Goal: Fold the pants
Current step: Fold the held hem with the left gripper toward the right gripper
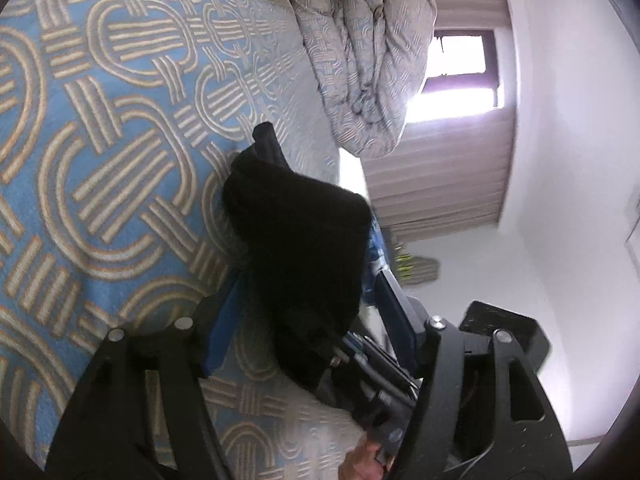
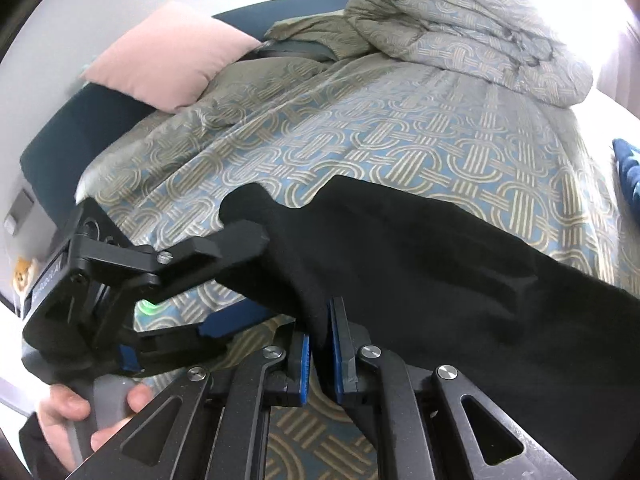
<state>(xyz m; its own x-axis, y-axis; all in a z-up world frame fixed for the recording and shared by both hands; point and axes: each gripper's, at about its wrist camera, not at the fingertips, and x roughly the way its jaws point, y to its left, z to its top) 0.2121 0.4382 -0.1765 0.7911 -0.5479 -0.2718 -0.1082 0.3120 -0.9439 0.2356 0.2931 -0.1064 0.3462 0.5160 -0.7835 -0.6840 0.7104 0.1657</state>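
Above the patterned bedspread (image 2: pixel 400 148), both the right gripper (image 2: pixel 318 344) and left gripper (image 2: pixel 256 276) pinch the black pants (image 2: pixel 440 264) at one near edge, so I'd keep tension even while lowering the fold flat.

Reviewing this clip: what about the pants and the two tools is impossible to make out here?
- Left wrist view: the black pants drape over the left tool, hiding its fingertips.
- Right wrist view: the pants run off the right edge, so their full shape is unknown.
- Right wrist view: cloth covers the right tool tips.
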